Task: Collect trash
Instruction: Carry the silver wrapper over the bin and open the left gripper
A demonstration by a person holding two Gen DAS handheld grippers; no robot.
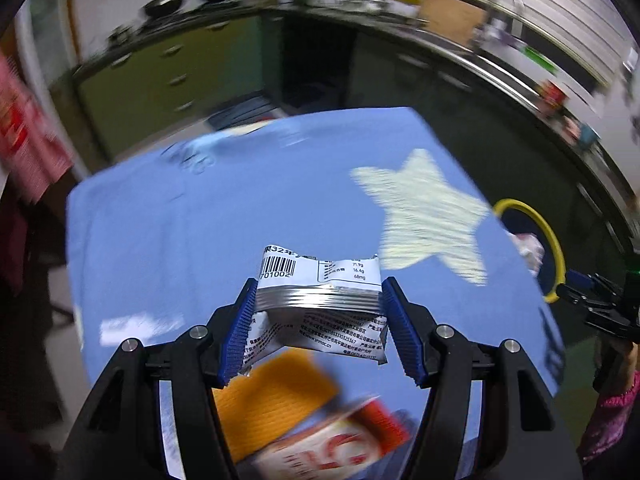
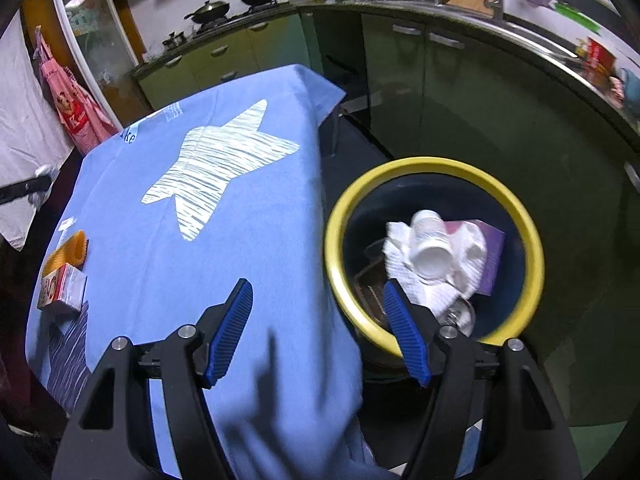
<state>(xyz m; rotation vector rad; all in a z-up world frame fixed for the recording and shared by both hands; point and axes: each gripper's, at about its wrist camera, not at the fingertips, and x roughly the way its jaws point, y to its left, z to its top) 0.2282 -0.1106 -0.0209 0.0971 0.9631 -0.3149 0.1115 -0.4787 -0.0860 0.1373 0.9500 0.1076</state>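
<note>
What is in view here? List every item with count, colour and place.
wrapper: one, white and silver, clamped in the left hand-held gripper above the cloth
cloth: one, blue with a pale star, covering the table
box: one, red and white, near the cloth's left edge
sponge: one, orange, just behind the box
bin: one, dark with a yellow rim, on the floor right of the table
cup: one, white, lying in the bin
tissue: white, crumpled under the cup
carton: one, purple, in the bin
left hand-held gripper: black with blue pads, shut on the wrapper
right hand-held gripper: same colours, open, empty
</note>
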